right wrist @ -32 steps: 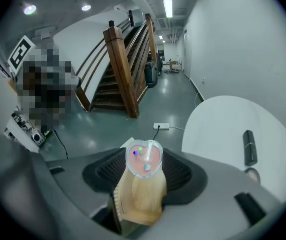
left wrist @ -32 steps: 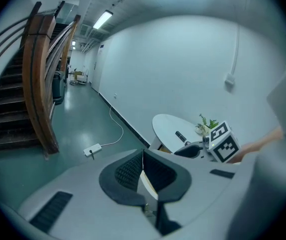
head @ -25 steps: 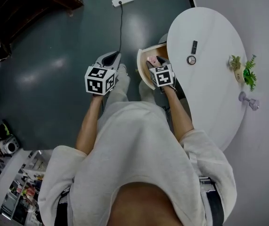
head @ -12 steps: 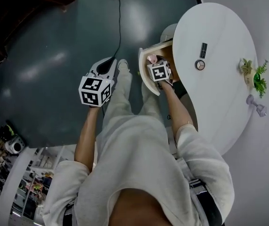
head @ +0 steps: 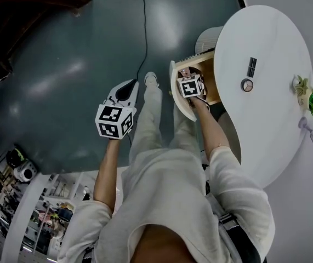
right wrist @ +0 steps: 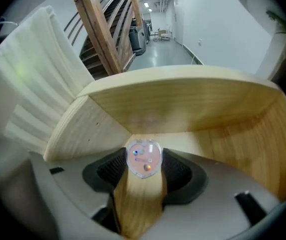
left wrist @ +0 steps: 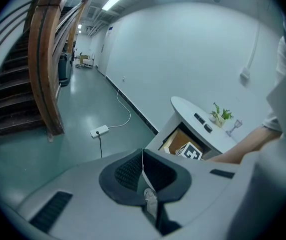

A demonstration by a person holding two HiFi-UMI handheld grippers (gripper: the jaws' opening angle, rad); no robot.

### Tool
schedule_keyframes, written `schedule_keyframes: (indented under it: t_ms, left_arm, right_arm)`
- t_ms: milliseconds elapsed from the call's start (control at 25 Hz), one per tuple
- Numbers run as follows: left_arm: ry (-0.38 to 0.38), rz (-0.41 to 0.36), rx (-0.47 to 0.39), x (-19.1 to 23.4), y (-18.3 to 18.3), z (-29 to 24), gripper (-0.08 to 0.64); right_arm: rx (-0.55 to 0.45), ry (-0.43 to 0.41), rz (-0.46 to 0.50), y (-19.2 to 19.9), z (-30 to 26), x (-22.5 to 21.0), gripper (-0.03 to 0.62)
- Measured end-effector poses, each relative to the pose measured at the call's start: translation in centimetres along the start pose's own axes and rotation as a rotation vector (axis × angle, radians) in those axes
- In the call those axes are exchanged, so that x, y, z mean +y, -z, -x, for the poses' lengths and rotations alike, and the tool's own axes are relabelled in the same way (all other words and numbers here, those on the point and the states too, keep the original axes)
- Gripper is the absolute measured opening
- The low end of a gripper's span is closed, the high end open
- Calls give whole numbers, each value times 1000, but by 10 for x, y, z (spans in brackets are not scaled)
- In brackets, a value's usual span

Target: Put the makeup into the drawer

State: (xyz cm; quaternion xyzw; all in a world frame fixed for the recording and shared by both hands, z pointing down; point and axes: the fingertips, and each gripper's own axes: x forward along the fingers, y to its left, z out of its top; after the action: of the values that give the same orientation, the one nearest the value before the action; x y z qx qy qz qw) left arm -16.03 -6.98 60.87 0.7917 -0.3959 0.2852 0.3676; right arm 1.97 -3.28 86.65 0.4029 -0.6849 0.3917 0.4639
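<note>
Room: a dark, glossy floor (head: 63,64) is spread beneath both grippers, and a pale wall is seen far ahead of them
Staircase: a wooden staircase (left wrist: 42,69) is seen ahead and to the left of the left gripper (left wrist: 143,166), well apart from it
Power strip: a white power strip (left wrist: 101,131) with its cable is laid on the floor, well ahead of the left gripper
Table: a white rounded table (head: 271,119) is placed just to the right of the right gripper (right wrist: 144,170); a small plant (head: 309,97) and two small dark items are carried on its top, well apart from the jaws
Drawer: a wooden drawer (right wrist: 183,104) is pulled out from under the table, and the right gripper is pointed steeply down into it, so that its wooden walls are seen ahead of and on both sides of the jaws
Right gripper: its jaws are clamped on the makeup (right wrist: 144,156), one pad pressed on each side of the case
Makeup: a small clear heart-shaped case with a pinkish inside is pinched at the tips of the right jaws, inside the drawer; whether the drawer's bottom is touched cannot be told
Left gripper: its jaws are brought together with nothing between them; it is held over the floor, to the left of the right gripper and apart from the drawer
Shoe: a pale shoe (left wrist: 150,199) is seen just below the left jaws
Person: both grippers are carried on bare forearms, and pale clothing is seen behind them
</note>
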Motion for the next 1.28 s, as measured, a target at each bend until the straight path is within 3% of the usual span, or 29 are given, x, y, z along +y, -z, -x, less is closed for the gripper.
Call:
schedule_keyframes:
  t_ms: [200,440,680,1000,1280]
  left_arm:
    - [-3,-4,-3,-3,3,4,12]
    - [-5,-21,-33,-15,-6,15,12]
    - [8,-40,-71,-39,-18,23,12]
    - [43,-84,-110,-77,-36,30,12]
    - [78,-134,-132,-110,-53,30,12]
  right_arm:
    - [-2,-22,-7,2,0,2,236]
    - [-29,-38,-18,-3,24,-1,297]
    - [-168,-37,-1,-15,75,10,290]
    - [-370,-64,67,-45,184,39,289]
    - [-552,10,58,-68,283,21,279]
